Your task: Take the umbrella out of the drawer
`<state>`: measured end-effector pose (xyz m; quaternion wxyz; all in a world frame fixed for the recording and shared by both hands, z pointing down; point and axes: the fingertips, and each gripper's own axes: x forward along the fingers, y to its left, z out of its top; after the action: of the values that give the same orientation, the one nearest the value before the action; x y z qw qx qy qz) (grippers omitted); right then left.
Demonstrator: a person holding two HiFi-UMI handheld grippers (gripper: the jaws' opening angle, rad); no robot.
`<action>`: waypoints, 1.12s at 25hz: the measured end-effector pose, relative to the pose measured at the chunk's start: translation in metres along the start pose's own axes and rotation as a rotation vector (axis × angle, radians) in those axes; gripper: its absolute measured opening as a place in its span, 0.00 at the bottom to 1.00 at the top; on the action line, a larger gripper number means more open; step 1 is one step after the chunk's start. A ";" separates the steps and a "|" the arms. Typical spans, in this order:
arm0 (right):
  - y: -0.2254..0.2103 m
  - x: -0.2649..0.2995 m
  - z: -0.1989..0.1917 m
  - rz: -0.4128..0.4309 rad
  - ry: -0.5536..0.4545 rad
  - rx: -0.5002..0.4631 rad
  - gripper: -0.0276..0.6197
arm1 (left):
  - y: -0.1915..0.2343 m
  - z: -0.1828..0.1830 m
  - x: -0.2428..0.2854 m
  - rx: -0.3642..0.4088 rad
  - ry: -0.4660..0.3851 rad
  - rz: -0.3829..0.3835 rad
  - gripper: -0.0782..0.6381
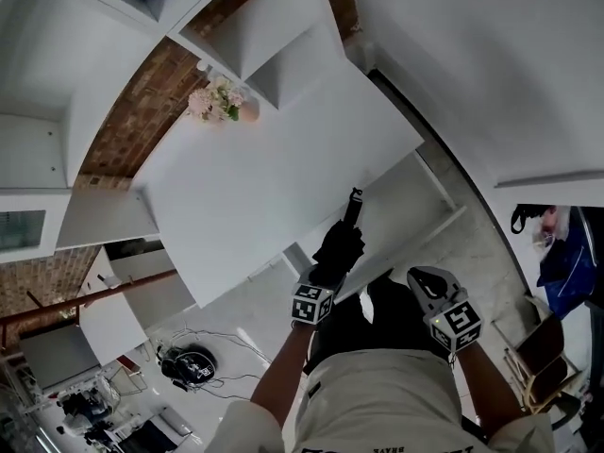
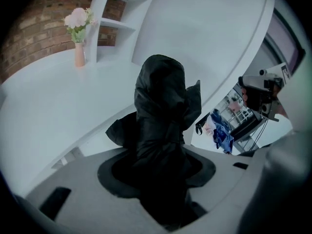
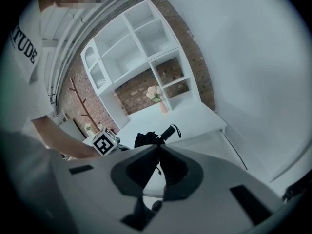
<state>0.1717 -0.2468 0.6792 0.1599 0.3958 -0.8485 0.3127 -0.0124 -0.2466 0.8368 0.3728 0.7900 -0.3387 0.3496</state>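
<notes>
Head view: L gripper (image 1: 327, 274) at frame centre is clamped on the folded black umbrella (image 1: 340, 245). Its handle (image 1: 354, 206) sticks up toward the white desk top (image 1: 236, 187). The open drawer (image 1: 420, 206) sits just right of and below it; the umbrella overlaps the drawer's front edge and is held up, not lying inside. R gripper (image 1: 427, 286) is lower right, near but apart from the umbrella. Vase w/ flowers (image 1: 219, 100) is upper left, on the desk's far corner.

L gripper view: jaws are closed on the umbrella's bunched fabric (image 2: 161, 106), which fills mid-frame. The vase (image 2: 79, 52) is upper left.

R gripper view: jaw tips are together at centre (image 3: 159, 146) w/ nothing between them. The umbrella (image 3: 145, 138) shows just past them, w/ the L gripper's marker cube (image 3: 104, 143) to its left. White shelf unit (image 3: 131, 52) is at the top.
</notes>
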 end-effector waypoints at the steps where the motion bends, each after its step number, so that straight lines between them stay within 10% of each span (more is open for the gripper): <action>1: 0.003 0.001 0.002 0.007 0.000 -0.010 0.10 | -0.001 0.003 -0.010 -0.012 -0.023 0.000 0.42; 28: 0.147 -0.031 0.050 0.062 -0.135 -0.219 0.10 | -0.034 0.023 -0.262 -0.211 -0.615 -0.004 0.42</action>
<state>0.0770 -0.1893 0.5662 0.1350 0.3695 -0.8983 0.1955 -0.1167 -0.1768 0.6033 0.3334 0.8163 -0.4682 0.0570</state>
